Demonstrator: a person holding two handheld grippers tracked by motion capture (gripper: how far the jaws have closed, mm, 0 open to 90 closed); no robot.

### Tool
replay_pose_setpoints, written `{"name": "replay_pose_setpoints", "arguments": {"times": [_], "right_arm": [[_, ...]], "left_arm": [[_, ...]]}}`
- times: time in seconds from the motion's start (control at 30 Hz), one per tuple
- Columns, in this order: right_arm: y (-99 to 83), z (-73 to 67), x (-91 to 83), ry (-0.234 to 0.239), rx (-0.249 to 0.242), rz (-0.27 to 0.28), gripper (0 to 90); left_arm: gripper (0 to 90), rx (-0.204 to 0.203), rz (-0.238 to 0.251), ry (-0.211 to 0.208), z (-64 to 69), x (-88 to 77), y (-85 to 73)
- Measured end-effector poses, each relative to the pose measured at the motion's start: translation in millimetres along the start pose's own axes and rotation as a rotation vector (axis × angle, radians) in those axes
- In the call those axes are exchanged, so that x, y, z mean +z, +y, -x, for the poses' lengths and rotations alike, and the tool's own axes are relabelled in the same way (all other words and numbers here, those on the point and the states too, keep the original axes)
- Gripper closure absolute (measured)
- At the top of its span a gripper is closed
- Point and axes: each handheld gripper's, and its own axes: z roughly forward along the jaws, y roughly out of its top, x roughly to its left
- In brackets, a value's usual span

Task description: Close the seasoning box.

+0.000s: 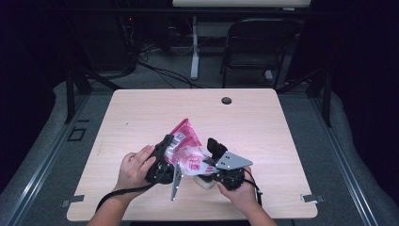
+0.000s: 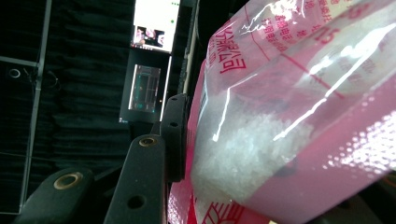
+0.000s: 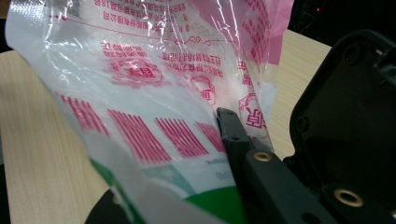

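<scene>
Pink and clear plastic bag (image 1: 186,149) with red writing and white grains inside is held up between both tools, over the near middle of the pale wooden worktop (image 1: 263,122). The bag's pink top corner points up and away from the person.

The left tool (image 1: 165,149) has the bag between its two black jaws. In the left gripper view, one jaw presses flat against the side of the bag (image 2: 289,116), right by the white grains, so this tool is pinching the bag. The left hand (image 1: 134,167) holds the tool from behind.

The right tool (image 1: 214,151) is pinching the other side of the bag. In the right gripper view, one black jaw lies tight on the crinkly plastic (image 3: 154,102) near the red stripes, and the bag covers the other jaw. The right hand (image 1: 242,190) grips this tool low, close to the near edge of the worktop.

A small round hole (image 1: 226,100) sits at the far side of the worktop.
</scene>
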Motion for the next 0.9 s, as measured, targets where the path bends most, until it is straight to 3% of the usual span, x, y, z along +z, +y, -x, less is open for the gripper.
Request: {"name": "replay_pose_setpoints", "arguments": {"times": [0.3,0.47,0.77,0.9], "right_arm": [[2.2,-0.9,0.7,0.008,-0.01,0.005,88.7],[2.6,-1.6,2.2,0.016,-0.007,0.009,88.0],[3.0,-0.9,1.7,0.009,-0.003,0.012,88.4],[3.4,-1.0,1.2,0.01,-0.001,0.018,88.6]], "left_arm": [[65.7,-0.009,-0.017,0.003,-1.6,-3.6,-1.0],[65.3,0.005,-0.017,0.018,-2.6,-4.5,-1.6],[66.3,-0.014,-0.025,-0.006,-0.7,-2.2,-4.3],[66.2,-0.043,-0.026,-0.017,-0.8,-1.9,-5.7]]}}
